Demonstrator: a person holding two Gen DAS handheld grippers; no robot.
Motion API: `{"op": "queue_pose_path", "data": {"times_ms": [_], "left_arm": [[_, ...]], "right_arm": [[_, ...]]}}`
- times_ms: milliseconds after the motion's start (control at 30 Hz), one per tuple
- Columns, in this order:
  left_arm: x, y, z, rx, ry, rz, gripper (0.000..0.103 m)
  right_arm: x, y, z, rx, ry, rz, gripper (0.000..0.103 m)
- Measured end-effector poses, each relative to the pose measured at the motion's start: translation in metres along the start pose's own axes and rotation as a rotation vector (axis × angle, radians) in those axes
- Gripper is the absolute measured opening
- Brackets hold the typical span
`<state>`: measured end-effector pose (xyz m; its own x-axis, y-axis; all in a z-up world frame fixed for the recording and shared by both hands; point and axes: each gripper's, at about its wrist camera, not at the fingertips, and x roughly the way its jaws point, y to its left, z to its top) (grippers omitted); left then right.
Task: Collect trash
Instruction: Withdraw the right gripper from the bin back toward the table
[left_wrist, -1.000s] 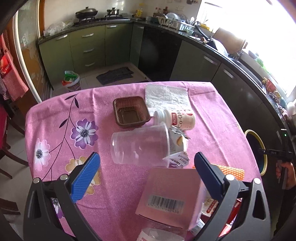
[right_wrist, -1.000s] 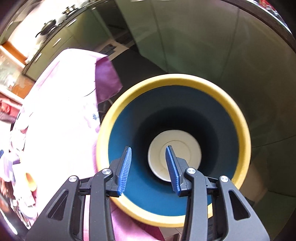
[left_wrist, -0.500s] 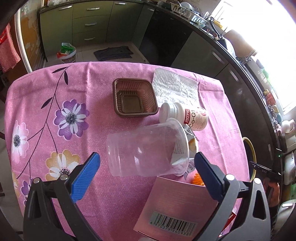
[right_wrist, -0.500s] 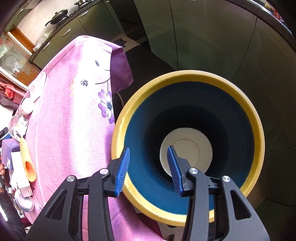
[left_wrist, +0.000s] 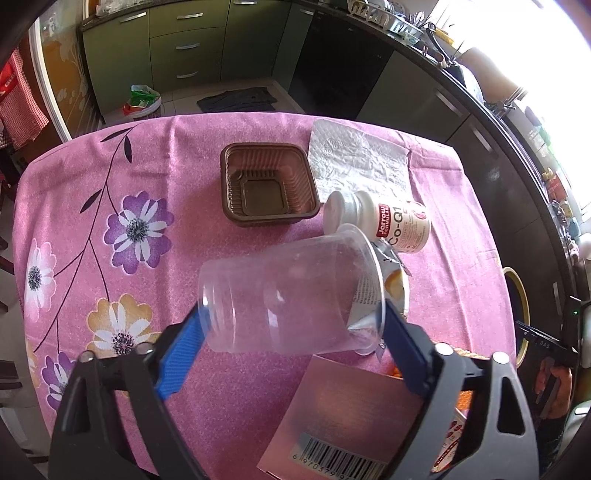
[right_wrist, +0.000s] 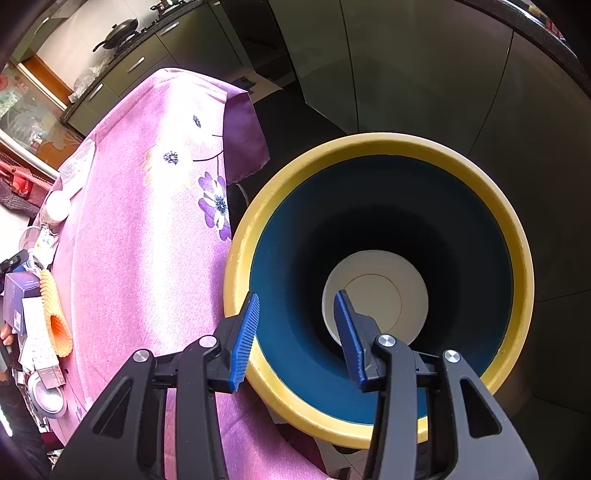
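My left gripper (left_wrist: 291, 332) is spread wide, its blue pads (left_wrist: 179, 360) on either side of a clear plastic cup (left_wrist: 288, 295) that lies on its side on the pink flowered tablecloth (left_wrist: 110, 192). The cup's base points toward my left pad and its wide rim toward my right one. The pads sit close at both ends, though I cannot tell whether they touch it.

Tucked against the cup's rim is a crumpled foil wrapper (left_wrist: 388, 284), and just beyond it a white supplement bottle (left_wrist: 380, 221) lies on its side. A brown plastic tray (left_wrist: 267, 184) sits upright farther back, beside a sheet of crinkled foil paper (left_wrist: 362, 162). Near me, partly under the gripper, lies a pink box (left_wrist: 343, 417) with a barcode showing.

My right gripper (right_wrist: 295, 328) is off the table, held above the mouth of a bin (right_wrist: 524, 273) with a yellow rim and dark blue inside — it stands on the floor just beside the table's cloth-draped edge. These jaws are parted only moderately and hold nothing. Down at the bottom of the bin lies a white round disc (right_wrist: 399, 280), which may be a lid or plate; I cannot tell which.

From this side an orange ribbed cup (right_wrist: 55, 314) lies on the table's far end among other litter.
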<state>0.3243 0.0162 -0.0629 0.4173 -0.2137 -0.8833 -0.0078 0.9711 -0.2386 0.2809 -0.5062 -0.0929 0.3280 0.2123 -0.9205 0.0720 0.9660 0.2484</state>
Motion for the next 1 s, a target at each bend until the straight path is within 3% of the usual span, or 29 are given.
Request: {"op": "queue_pose_path", "data": {"times_ms": [333,467,600,733,867,1000], "left_arm": [[-0.049,-0.005,0.006,0.045,-0.112,0.032,0.080],[-0.077,-0.038,-0.003,0.134,-0.159,0.021,0.080],[-0.091,-0.103,-0.020,0.277,-0.152,-0.064,0.080],[-0.086,-0.194,-0.038,0.451,-0.102,-0.185,0.081],[-0.066,-0.281,-0.049,0.595,-0.051,-0.276,0.081],[-0.032,-0.355,-0.057,0.672,0.011,-0.336,0.080]], "right_arm": [[-0.012,0.006,-0.006,-0.026,-0.046,0.030,0.043],[-0.029,0.007,-0.013,-0.040,-0.097,0.036,0.043],[-0.053,-0.005,-0.027,-0.027,-0.162,0.016,0.044],[-0.077,-0.029,-0.048,0.005,-0.212,-0.018,0.044],[-0.099,-0.063,-0.071,0.057,-0.250,-0.037,0.044],[-0.111,-0.098,-0.094,0.108,-0.274,-0.051,0.044]]}}
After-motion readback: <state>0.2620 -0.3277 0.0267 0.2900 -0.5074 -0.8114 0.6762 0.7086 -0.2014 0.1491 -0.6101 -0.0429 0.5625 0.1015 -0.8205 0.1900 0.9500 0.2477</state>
